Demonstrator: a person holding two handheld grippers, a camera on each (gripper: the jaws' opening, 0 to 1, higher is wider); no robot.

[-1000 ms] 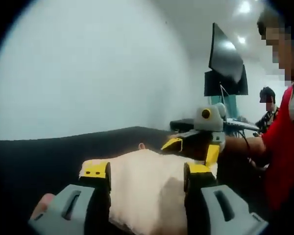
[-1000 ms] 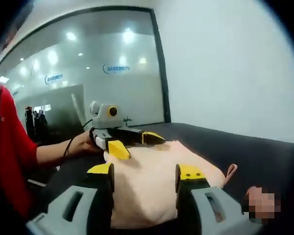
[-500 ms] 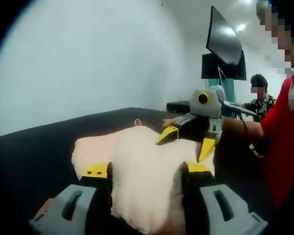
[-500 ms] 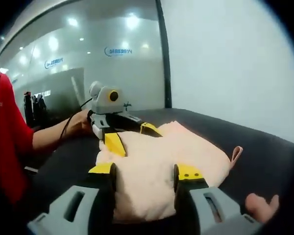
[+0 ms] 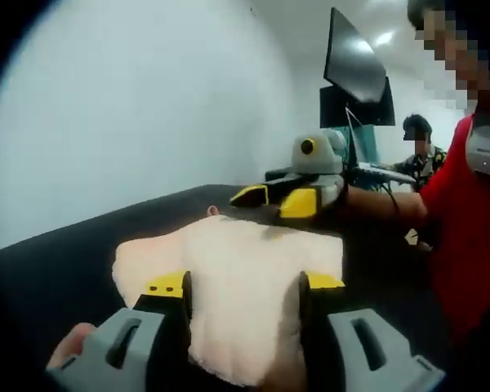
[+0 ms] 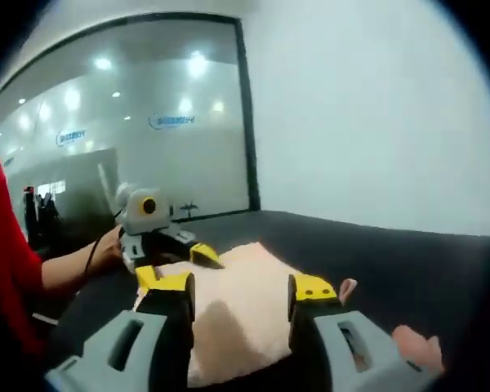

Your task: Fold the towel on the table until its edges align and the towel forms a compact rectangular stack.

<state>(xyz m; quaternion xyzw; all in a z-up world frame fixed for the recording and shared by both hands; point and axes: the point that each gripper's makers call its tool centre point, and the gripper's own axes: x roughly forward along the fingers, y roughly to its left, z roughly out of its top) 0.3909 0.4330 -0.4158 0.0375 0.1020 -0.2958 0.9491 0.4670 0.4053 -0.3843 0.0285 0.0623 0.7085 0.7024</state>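
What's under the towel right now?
The pale pink towel lies flat on the black table, which shows all around it. Whether anything sits beneath the towel cannot be seen; the cloth covers that patch. Both grippers' jaws stand apart above it.

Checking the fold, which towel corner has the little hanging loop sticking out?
The corner of the towel beside the right gripper, where the loop pokes out onto the dark table.

The towel (image 5: 245, 286) was pale peach, plain, with no pattern. The surface (image 5: 57, 261) under it was black. Both tongs, left (image 5: 243, 284) and right (image 6: 238, 287), were grey with yellow tips. A person's sleeve (image 5: 465, 237) was red.
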